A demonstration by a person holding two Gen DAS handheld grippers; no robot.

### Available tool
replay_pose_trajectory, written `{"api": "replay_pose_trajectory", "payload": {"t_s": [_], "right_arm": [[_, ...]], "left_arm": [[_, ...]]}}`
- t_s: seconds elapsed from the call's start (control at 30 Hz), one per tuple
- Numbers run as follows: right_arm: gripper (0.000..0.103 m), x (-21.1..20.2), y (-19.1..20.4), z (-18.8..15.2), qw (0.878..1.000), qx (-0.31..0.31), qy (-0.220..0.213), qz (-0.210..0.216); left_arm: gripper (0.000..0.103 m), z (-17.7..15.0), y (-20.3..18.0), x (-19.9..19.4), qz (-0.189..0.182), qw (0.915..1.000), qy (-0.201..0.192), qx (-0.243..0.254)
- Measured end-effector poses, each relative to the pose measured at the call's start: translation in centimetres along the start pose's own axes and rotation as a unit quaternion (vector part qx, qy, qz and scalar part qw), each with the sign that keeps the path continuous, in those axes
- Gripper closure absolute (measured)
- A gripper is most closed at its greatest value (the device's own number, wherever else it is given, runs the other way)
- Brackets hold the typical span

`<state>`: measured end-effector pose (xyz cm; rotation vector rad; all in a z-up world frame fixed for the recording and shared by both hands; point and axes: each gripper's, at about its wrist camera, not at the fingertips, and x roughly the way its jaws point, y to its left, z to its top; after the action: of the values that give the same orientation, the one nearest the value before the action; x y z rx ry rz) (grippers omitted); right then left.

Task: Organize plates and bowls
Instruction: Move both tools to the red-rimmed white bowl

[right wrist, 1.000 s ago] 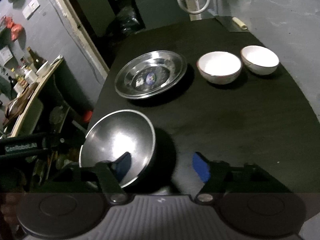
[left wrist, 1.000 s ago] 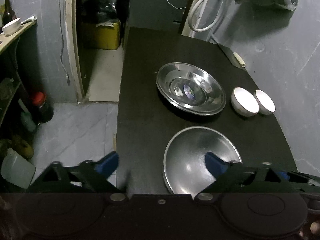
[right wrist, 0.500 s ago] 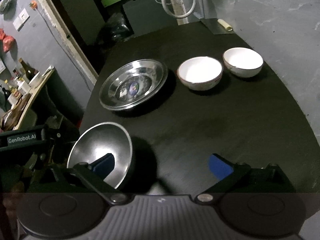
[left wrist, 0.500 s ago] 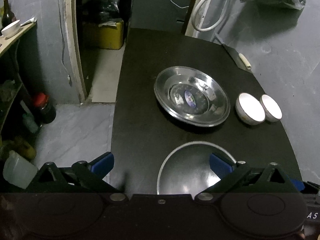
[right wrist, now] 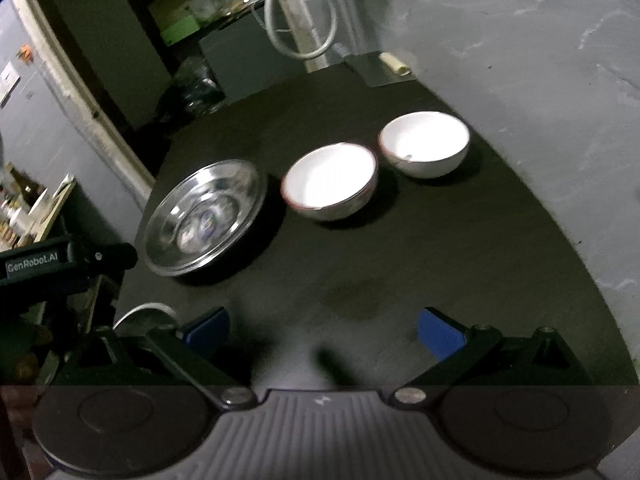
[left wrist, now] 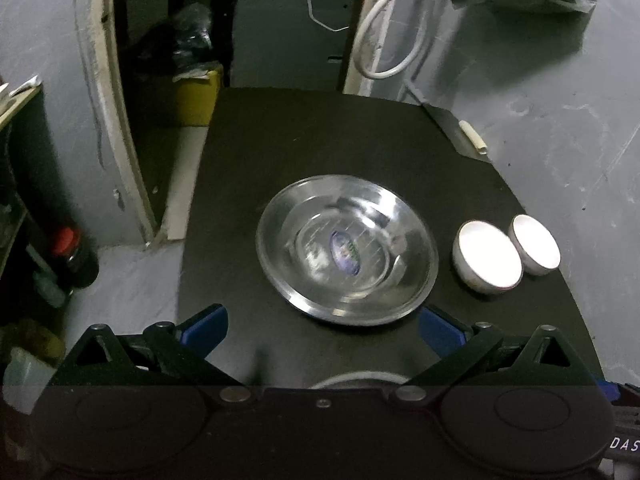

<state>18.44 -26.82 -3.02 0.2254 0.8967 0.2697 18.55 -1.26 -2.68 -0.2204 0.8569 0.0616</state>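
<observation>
On the black table lies a wide steel plate with a sticker in its middle. Right of it stand two white bowls, side by side. A steel bowl shows only its rim, below my left gripper, which is open and empty just short of the plate. In the right wrist view the plate lies left, the white bowls ahead. My right gripper stands wide open over bare table. The steel bowl's rim lies outside its left finger.
The table's left edge drops to a tiled floor with bottles and a doorway. A grey wall runs close along the right. A knife lies at the far right corner. My left gripper's body shows at the left of the right wrist view.
Right gripper's jaws widened; its left finger came out of the steel bowl and it shifted right toward the white bowls. Left gripper advanced toward the plate; the steel bowl slid under its view.
</observation>
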Motion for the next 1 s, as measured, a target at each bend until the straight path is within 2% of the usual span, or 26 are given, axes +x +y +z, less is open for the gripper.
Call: {"api": "replay_pose_trajectory", "payload": {"t_s": [0.2,0.43,0.7,1.0], "right_arm": [[0.000,1.0,-1.9,1.2,1.000,0.018,-0.009,-0.013],[0.000,2.9,-4.1,2.7,0.999,0.045,0.006,-0.009],[0.000,4.8,-5.7,4.4,0.998,0.066,0.006,-0.004],[0.003,6.8,-6.3,6.7,0.997,0.073,-0.003,0.014]], "left_arm": [[0.001,2.4,-2.3,2.6,-0.009,0.9995,-0.005,0.031],[0.001,5.2,-5.4,5.9,-0.021,0.9968,-0.011,0.076],[0.001,7.5,-8.9,9.5,-0.040,0.9891,-0.011,0.141],[0.001,8.0,-11.0,12.7,-0.062,0.9785,0.020,0.196]]}}
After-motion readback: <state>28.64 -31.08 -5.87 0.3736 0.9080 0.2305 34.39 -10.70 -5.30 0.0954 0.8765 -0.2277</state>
